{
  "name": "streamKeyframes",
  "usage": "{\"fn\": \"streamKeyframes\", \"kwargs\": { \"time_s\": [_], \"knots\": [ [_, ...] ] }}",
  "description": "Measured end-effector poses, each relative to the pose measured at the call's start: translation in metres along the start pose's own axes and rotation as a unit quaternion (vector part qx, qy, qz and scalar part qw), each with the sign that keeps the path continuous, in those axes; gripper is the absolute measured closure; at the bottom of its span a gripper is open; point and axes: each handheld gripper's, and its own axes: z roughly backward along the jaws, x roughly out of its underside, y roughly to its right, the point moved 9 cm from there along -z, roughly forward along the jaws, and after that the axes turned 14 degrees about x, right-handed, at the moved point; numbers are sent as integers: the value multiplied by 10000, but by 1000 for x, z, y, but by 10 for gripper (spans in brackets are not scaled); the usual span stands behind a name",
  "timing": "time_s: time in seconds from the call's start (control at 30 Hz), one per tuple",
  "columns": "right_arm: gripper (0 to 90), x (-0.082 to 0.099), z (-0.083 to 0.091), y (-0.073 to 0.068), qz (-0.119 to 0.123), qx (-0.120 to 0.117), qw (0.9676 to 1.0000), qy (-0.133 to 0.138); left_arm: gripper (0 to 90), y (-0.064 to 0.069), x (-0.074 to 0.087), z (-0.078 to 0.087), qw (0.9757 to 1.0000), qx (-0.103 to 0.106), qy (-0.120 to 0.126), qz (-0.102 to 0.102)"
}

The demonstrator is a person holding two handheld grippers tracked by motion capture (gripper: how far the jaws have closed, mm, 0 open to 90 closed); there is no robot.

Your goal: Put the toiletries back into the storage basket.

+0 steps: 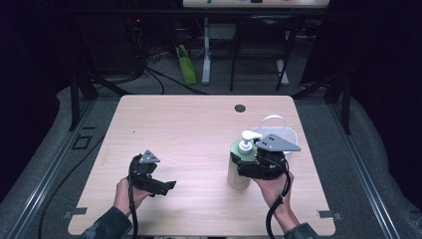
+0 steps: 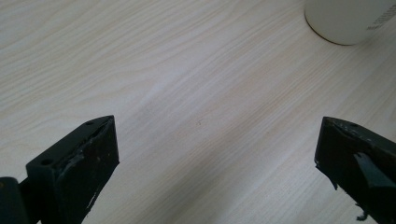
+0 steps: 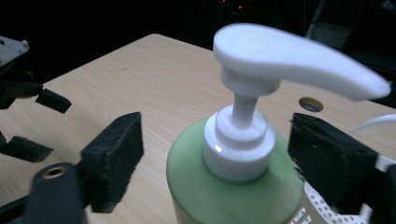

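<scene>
Pale wooden table point(image 1: 189, 129) carried a pump bottle point(image 1: 240, 164) near right, beside a white basket point(image 1: 281, 133). Right gripper point(image 3: 215, 163) straddled it, jaws wide; left gripper point(image 2: 217, 163) gaped empty near left.

Dark room; grey floor point(image 1: 348, 144); light wood table point(image 1: 189, 129); desk legs point(image 1: 206, 50) behind.

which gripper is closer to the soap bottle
Right. The right gripper has its open jaws either side of the soap bottle; the left gripper is apart, off to its left.
</scene>
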Motion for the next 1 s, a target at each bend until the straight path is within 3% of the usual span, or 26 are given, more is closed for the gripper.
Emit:
{"fn": "streamKeyframes", "kwargs": {
  "time_s": [0.23, 0.4, 0.73, 1.0],
  "knots": [
    [404, -11, 0, 1, -51, 221, 9994, 277, 0, 1, 0, 0, 10000, 0, -15, -9],
    [520, -13, 0, 3, -166, 249, 9988, 396, 0, 0, 0, 0, 10000, -5, -38, -2],
    [647, -16, 2, 10, -390, 254, 9974, 543, 0, 1, 1, -1, 10000, 14, -80, 2],
    [674, -16, 3, 11, -492, 198, 9969, 582, 0, 1, 1, -1, 9999, 39, -104, 13]
  ]
}}
